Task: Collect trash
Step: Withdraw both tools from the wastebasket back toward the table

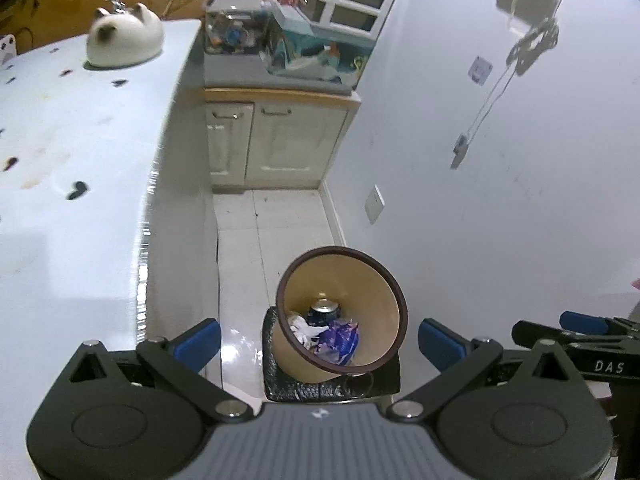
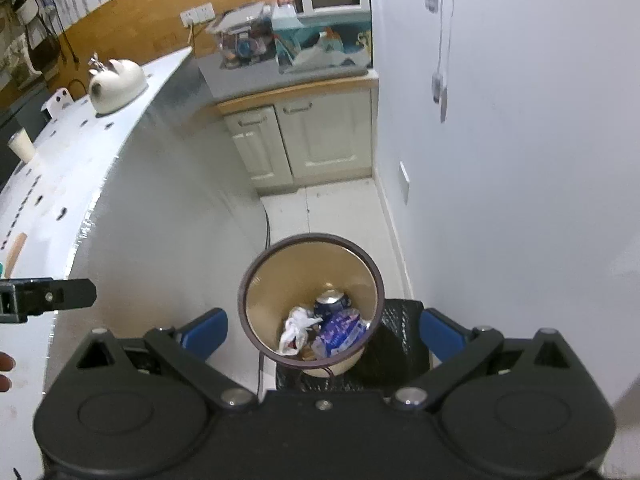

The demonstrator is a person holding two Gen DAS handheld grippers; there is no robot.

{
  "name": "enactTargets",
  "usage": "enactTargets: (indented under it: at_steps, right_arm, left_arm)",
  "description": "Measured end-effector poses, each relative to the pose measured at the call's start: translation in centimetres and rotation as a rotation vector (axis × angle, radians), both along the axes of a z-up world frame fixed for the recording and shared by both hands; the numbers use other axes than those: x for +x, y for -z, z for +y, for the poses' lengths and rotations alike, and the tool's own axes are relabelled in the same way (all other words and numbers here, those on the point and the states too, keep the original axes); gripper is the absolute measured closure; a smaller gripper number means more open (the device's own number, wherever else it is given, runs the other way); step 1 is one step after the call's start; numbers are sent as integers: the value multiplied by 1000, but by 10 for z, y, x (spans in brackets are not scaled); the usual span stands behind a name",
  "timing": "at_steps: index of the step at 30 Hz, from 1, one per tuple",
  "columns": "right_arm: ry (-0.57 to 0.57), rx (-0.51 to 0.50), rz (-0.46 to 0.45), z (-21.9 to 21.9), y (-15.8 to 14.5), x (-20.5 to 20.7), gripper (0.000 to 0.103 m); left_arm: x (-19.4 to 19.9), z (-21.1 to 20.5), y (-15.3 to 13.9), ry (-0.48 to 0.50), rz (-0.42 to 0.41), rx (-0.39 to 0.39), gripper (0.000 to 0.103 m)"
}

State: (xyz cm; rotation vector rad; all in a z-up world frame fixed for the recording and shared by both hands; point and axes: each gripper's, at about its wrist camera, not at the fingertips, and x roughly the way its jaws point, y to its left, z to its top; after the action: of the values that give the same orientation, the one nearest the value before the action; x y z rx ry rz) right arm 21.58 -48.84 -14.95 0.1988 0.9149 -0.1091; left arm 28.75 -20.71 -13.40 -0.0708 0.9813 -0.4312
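This is a lived-in home, likely a kitchen or dining corner. The landmark is a tan round waste bin with a dark brown rim (image 2: pixel 256 280) standing on pale floor tiles (image 2: pixel 340 208). Beyond it stands a cream two-door cabinet with a wooden top (image 2: pixel 316 136), carrying clear plastic boxes of clutter (image 2: pixel 244 40). To the bin's left runs a white desk with dark spots (image 2: pixel 60 168), with a white cat-shaped ceramic piece (image 2: pixel 116 86) at its far end. Behind that, a wood-panelled wall (image 2: pixel 152 12) bears a socket strip.
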Motion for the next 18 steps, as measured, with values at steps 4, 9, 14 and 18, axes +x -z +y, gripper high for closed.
enactTargets:
  at_steps: [4, 9, 14, 18]
  right_arm:
    - [-3, -14, -49, 25, -22, -15, 0]
    - [-17, -26, -100, 60, -44, -29, 0]
    - [-38, -33, -130, 102, -59, -40, 0]
    - [-53, -38, -154, 135, -68, -45, 0]
  left_arm:
    - [-16, 27, -15, -8, -33, -19, 0]
    - [-34, 66, -34, -35, -78, -33, 0]
    - [-48, 107, -52, -58, -120, -42, 0]
    - [-56, 144, -63, -75, -152, -42, 0]
